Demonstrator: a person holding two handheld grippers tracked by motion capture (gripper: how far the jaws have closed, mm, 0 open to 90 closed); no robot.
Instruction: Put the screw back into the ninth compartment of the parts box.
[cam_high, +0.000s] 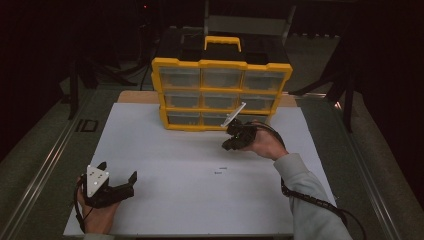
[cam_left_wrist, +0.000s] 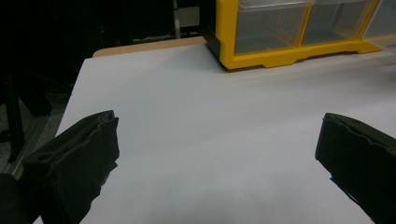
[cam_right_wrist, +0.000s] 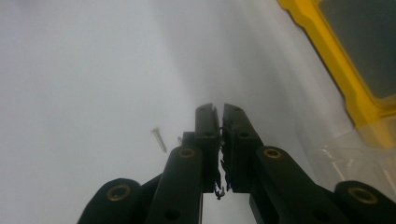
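A white board (cam_high: 165, 165) lies before a yellow drawer cabinet (cam_high: 220, 92) at twelve o'clock. The right gripper (cam_right_wrist: 219, 109), jaws nearly shut on a small dark bit, hovers near its bottom row. One screw (cam_right_wrist: 159, 140) is left on the board, so sorting seems unfinished; the left gripper (cam_left_wrist: 215, 135) rests wide open and empty at seven o'clock.

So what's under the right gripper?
Under the right gripper, whose jaws are shut, lies the white table with a small screw on it. Whether anything sits pinched between the jaws can't be made out.
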